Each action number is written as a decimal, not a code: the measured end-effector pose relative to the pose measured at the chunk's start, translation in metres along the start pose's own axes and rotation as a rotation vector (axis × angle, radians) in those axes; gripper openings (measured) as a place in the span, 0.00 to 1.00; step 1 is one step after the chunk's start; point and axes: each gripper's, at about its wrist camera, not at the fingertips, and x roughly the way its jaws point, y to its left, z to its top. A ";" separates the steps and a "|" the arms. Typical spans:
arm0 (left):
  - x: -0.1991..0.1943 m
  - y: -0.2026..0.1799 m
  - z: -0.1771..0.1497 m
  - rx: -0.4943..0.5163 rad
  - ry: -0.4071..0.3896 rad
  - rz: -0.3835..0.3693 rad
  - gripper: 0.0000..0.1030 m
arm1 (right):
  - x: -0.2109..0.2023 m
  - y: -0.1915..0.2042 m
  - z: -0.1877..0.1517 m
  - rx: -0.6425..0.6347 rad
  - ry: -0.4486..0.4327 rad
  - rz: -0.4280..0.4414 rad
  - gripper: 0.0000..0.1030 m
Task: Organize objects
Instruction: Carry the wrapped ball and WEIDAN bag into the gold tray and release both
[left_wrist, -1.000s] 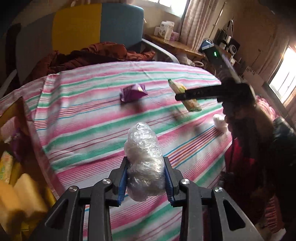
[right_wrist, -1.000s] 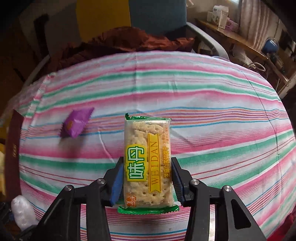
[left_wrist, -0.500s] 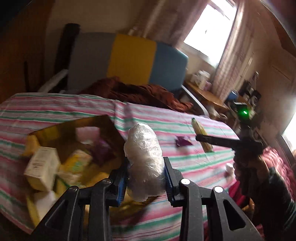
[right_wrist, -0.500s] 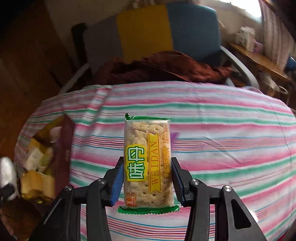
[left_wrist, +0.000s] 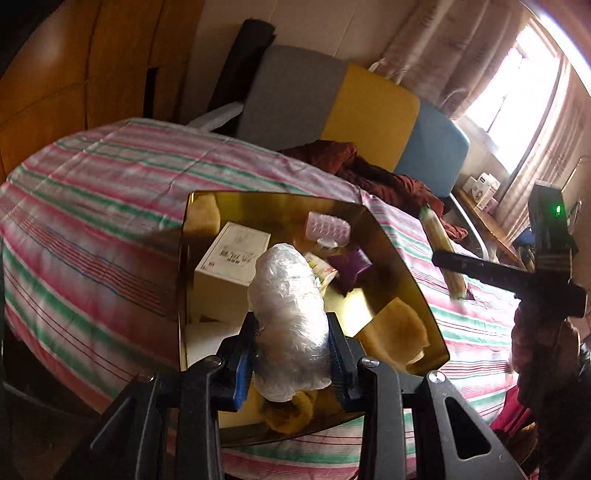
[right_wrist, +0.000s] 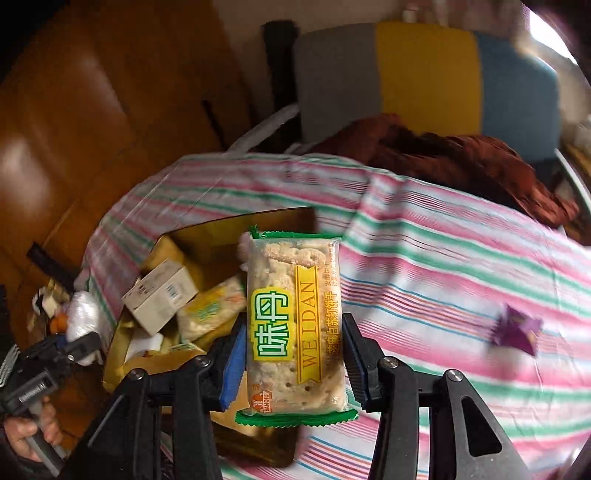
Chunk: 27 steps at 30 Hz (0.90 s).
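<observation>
The left tool (left_wrist: 291, 354) squeezes a soft, light plastic-wrapped bundle (left_wrist: 288, 317) at its middle above the gold box (left_wrist: 402, 266), while the right tool (right_wrist: 293, 363) pinches a brittle cracker packet (right_wrist: 293, 317) by its long edges.

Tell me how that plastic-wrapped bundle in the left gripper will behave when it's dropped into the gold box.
The plastic-wrapped bundle bulges out above the left gripper, so it is probably soft and squashy. Its crinkled film looks slick, so it may slide. Being rounded, it could roll against the white carton in the gold box.
</observation>
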 end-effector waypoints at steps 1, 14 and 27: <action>0.002 0.001 0.001 -0.003 0.000 -0.003 0.33 | 0.006 0.007 0.004 -0.020 0.007 0.002 0.46; 0.039 -0.012 0.017 -0.002 0.041 -0.031 0.43 | 0.046 0.056 0.029 -0.100 0.063 0.032 0.63; 0.023 -0.006 0.005 -0.014 0.023 0.042 0.43 | 0.045 0.064 0.004 -0.076 0.071 0.034 0.70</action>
